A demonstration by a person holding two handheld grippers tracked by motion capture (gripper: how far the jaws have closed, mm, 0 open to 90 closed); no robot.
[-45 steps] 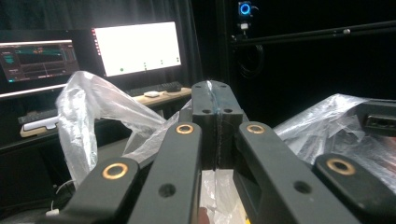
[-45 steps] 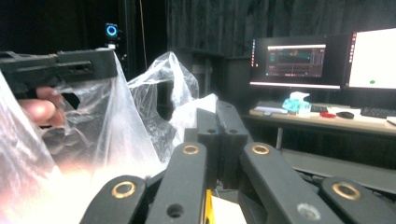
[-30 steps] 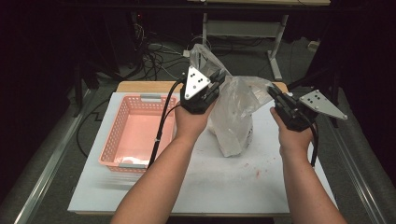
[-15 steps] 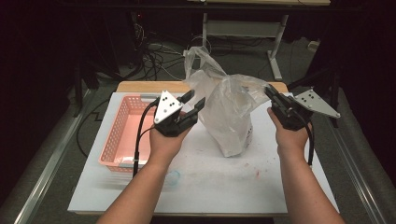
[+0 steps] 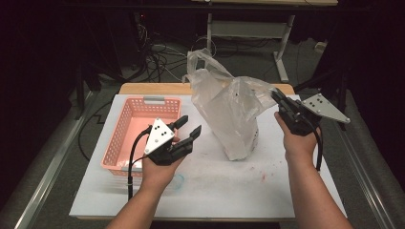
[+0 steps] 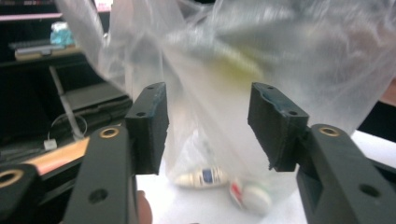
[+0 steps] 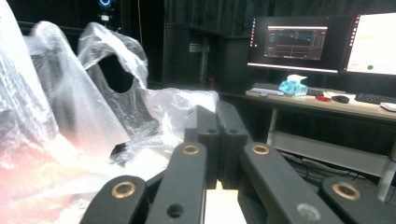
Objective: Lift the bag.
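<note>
While the plastic bag on the white table is pinched by the right gripper alone — left gripper spread, just opening, empty — sagging or tipping is risked.

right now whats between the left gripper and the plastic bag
Nothing: in the high view only bare white table separates the left gripper, jaws apart and just opening, from the plastic bag.
</note>
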